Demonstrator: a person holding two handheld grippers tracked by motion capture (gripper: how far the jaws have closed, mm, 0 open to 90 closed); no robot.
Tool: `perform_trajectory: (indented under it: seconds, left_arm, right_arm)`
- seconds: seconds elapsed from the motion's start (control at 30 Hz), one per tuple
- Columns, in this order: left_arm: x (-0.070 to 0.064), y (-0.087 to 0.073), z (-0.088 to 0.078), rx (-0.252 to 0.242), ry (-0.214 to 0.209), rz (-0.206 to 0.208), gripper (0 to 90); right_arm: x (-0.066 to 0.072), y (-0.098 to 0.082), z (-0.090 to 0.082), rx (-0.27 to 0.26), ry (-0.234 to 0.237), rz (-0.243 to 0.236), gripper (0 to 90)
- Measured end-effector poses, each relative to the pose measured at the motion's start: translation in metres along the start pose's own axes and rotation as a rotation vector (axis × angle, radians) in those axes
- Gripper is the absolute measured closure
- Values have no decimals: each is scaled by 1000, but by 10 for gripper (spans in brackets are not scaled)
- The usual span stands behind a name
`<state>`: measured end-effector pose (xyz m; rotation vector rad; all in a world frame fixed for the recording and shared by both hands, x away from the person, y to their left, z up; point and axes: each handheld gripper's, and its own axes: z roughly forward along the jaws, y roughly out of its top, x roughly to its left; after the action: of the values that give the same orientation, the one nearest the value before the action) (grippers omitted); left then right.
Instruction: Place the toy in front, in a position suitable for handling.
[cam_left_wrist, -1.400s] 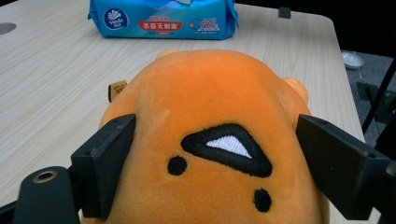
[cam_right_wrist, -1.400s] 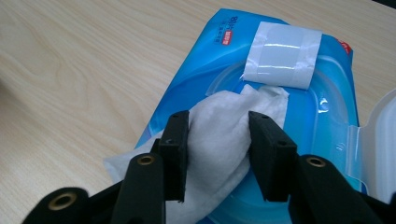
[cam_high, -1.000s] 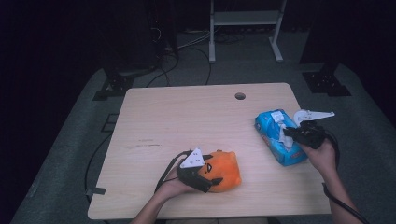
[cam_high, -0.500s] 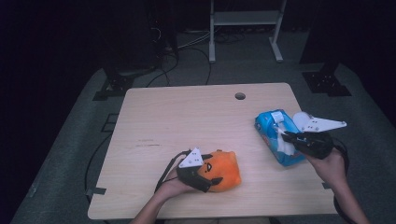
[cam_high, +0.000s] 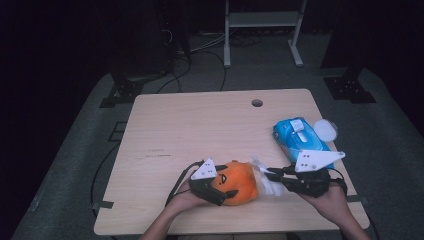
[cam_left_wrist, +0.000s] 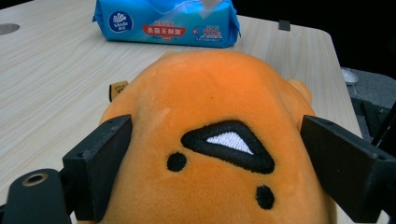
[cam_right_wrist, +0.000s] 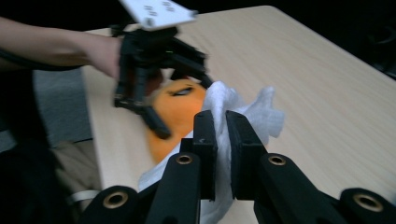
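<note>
One orange plush toy (cam_high: 239, 181) with a stitched black face sits at the near edge of the bench (cam_high: 200, 130), slightly left of middle. The left claw (cam_high: 218, 187) is clamped on it, one black jaw on each flank, as the left gripper view shows with the pile bulging between them. The toy looks soft and light: it will give under pressure and can roll or squirm in the grip, so a hold across the broad middle of the body, as now, seems the safest place. The right claw (cam_right_wrist: 221, 140) has its jaws together on one white wet wipe (cam_right_wrist: 243, 116), pinching it near one end so that the rest hangs loose and crumpled; in the high view the wipe (cam_high: 267, 181) lies just to the right of the toy, very near or touching it. The wipe is limp, thin and probably damp, so it will drape and cling rather than hold a shape, and a pinch on a gathered fold should serve better than one on a single edge, which might tear. One blue pack of wipes (cam_high: 300, 140) lies at the right side of the bench, farther off, with one round white lid (cam_high: 326, 129) just beside it. Two claws are in play, one in each hand.
</note>
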<state>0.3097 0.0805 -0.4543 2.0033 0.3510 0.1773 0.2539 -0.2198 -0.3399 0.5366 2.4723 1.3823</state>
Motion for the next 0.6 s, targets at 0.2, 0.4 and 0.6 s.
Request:
perform_trajectory:
  seconds: [0.2, 0.4, 0.6]
  left_arm:
    - [0, 0, 1, -5, -2, -4, 112]
    - [-1, 1, 2, 1, 2, -1, 109]
    - [-3, 2, 3, 11, 4, 15, 109]
  right_arm:
    - [11, 4, 8, -8, 159, 44, 821]
    - [-12, -8, 39, 42, 217, 125, 821]
    - [-37, -15, 69, 115, 147, 128, 818]
